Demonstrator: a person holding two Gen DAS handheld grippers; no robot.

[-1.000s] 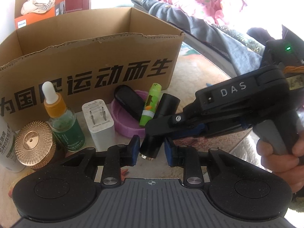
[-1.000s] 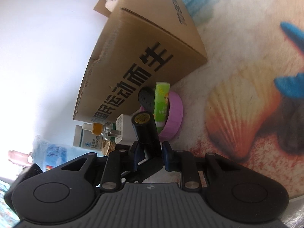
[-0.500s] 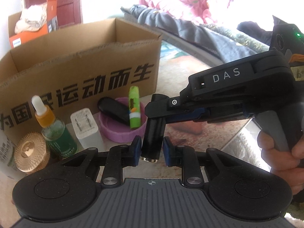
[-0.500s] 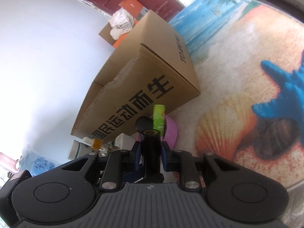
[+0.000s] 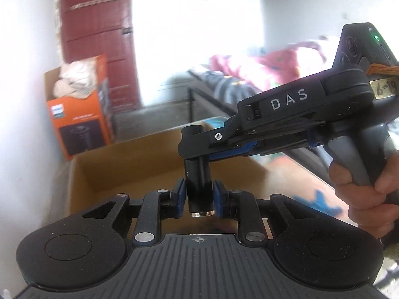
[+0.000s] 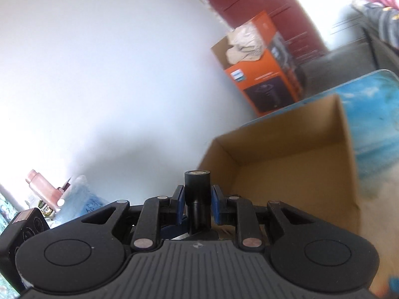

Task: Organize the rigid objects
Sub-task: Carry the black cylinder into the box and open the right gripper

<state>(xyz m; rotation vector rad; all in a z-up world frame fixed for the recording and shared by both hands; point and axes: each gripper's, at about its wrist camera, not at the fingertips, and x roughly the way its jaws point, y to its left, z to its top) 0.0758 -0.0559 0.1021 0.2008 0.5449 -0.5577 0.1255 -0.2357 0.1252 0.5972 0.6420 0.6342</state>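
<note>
Two grippers, one black tube (image 5: 198,174) between them. Your left gripper (image 5: 198,198) has its blue pads clamped on the lower part of the tube, close to the silver-rimmed end (image 5: 201,213) that faces this camera. Your right gripper (image 5: 193,147) comes in from the right of the left wrist view and is closed on the upper part of the same tube, its body lettered DAS, your hand (image 5: 361,194) wrapped round its grey handle.

From the right wrist view: right gripper (image 6: 198,200) pads pressed on either side of the tube (image 6: 197,194), the silver-rimmed end cap (image 6: 197,173) pointing away from that camera. Part of the left gripper shows under the tube, dark and hard to read.

Tube stands roughly upright in the left wrist view, held in the air by both grippers, touching nothing else that you can see.

Beyond the tube: open cardboard box (image 5: 139,159), brown inside, what shows of its interior bare. In the right wrist view the box (image 6: 286,159) sits just past the fingertips and to the right.

Further out: orange carton (image 5: 79,114) with crumpled pale stuff on top, against a white wall (image 6: 112,62). Dark red door (image 5: 99,37) behind it. Patterned blue mat (image 6: 374,114) under the box. Bedding (image 5: 261,69) in pink and grey at far right, blurred.
</note>
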